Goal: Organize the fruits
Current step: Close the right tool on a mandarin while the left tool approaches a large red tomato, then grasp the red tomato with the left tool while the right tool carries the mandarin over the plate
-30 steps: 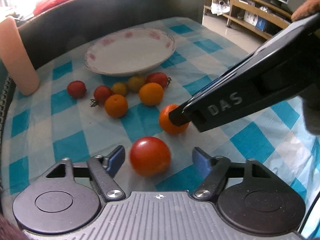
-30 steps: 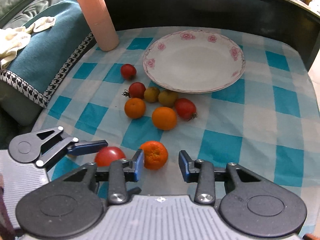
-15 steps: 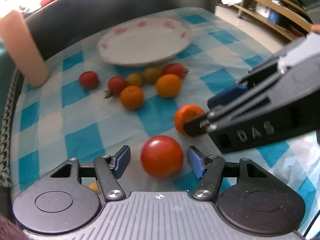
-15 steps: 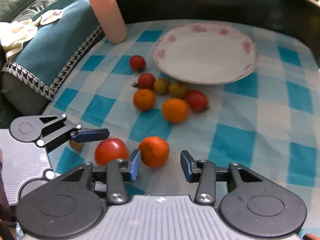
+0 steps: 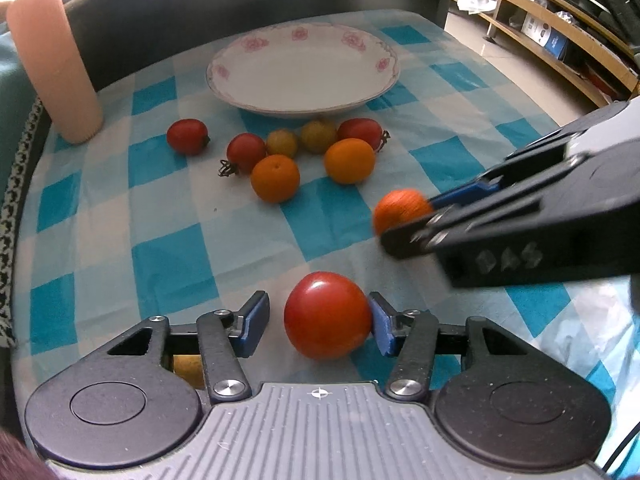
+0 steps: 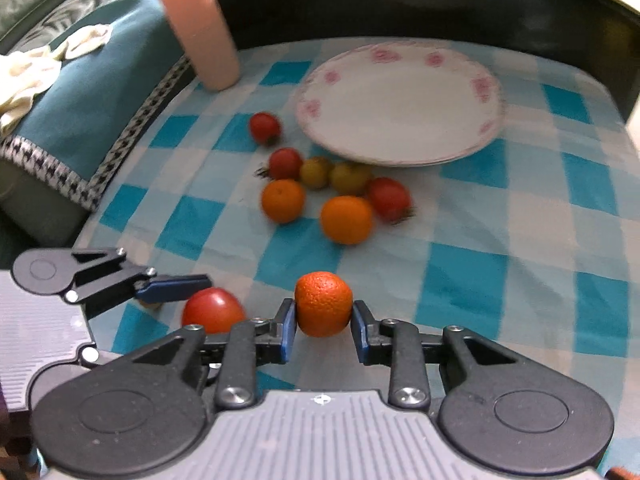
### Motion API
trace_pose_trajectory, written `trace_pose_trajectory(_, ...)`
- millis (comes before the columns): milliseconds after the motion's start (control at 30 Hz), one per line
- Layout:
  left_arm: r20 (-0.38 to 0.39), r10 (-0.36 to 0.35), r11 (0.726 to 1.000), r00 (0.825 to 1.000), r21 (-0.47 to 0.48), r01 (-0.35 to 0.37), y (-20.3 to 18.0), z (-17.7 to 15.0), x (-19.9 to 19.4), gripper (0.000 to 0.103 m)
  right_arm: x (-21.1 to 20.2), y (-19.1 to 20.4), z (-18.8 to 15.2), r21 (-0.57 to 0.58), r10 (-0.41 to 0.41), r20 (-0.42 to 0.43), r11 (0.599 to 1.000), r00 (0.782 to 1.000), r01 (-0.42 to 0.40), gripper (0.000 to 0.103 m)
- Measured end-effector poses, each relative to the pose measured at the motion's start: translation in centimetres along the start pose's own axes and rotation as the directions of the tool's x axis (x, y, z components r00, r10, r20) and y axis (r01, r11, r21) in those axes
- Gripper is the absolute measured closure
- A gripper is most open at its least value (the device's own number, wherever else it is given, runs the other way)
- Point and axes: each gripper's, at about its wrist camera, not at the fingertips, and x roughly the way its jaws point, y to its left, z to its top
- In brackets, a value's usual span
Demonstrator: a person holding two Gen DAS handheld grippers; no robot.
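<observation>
Surface: a table under a blue-and-white checked cloth (image 5: 168,264), lightly creased. A dark curved rim (image 5: 248,4) backs the table at 12 o'clock.

Right gripper (image 6: 323,325): blue pads touch both sides of a mandarin (image 6: 324,304), fingers clamped on it. Whether the fruit is clear of the cloth, cannot tell. In the left wrist view it shows blurred at 3 o'clock.

Left gripper (image 5: 318,322): fingers apart around a large tomato (image 5: 326,315) that sits on the cloth. Right pad touches the tomato; the left pad stands off with a gap. Not gripped.

A small yellowish fruit (image 5: 186,366) shows through the left gripper's linkage at 7 o'clock, mostly hidden.

White plate (image 5: 376,52) with pink flowers on its rim, at 12 o'clock, nothing on it. Just in front of it, the loose fruit cluster: two oranges (image 5: 275,178) side by side, two yellow cherry tomatoes (image 5: 282,143) behind them, red cherry tomatoes (image 5: 246,152) at either end, one more red one alone toward 10 o'clock.

Tall ribbed pink cup (image 5: 52,64) stands upright at 10 o'clock, near the cloth's edge.

Room: wooden low shelving (image 5: 560,32) with boxes and oddments at 2 o'clock over a pale tiled floor. In the right wrist view, a teal throw with checked trim (image 6: 100,92) lies at 10 o'clock, a crumpled cream cloth (image 6: 36,72) on top of it.
</observation>
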Motion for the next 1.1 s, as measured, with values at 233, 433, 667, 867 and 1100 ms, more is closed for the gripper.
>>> trace_pose_trajectory(233,0.001,0.014,1.000,1.000,-0.002,-0.014,-0.2,-0.2,-0.2,0.052,-2.9,-0.1,0.5,0.016,-0.056,0.057,0.998,0.997,0.055,0.057)
trace_pose_trajectory(433,-0.011,0.032,0.999,0.999,-0.036,-0.033,0.0,0.3,-1.2,0.052,-5.8,-0.1,-0.2,0.020,-0.097,0.093,0.995,0.991,0.095,0.058)
trace_pose_trajectory(667,0.039,0.020,0.997,0.999,-0.072,-0.017,0.9,3.3,-2.6,0.052,-6.3,-0.5,1.7,0.069,-0.115,0.136,0.992,0.984,0.106,0.057)
trace_pose_trajectory(867,0.067,0.007,0.997,0.998,-0.077,-0.002,1.7,7.2,-1.3,0.052,-3.5,-1.7,4.5,0.082,-0.126,0.133,0.990,0.983,0.116,0.057)
trace_pose_trajectory(1100,0.072,0.011,0.995,0.997,-0.102,-0.004,2.9,10.8,1.7,0.052,-0.7,-4.5,7.7,0.106,-0.134,0.132,0.987,0.982,0.120,0.057)
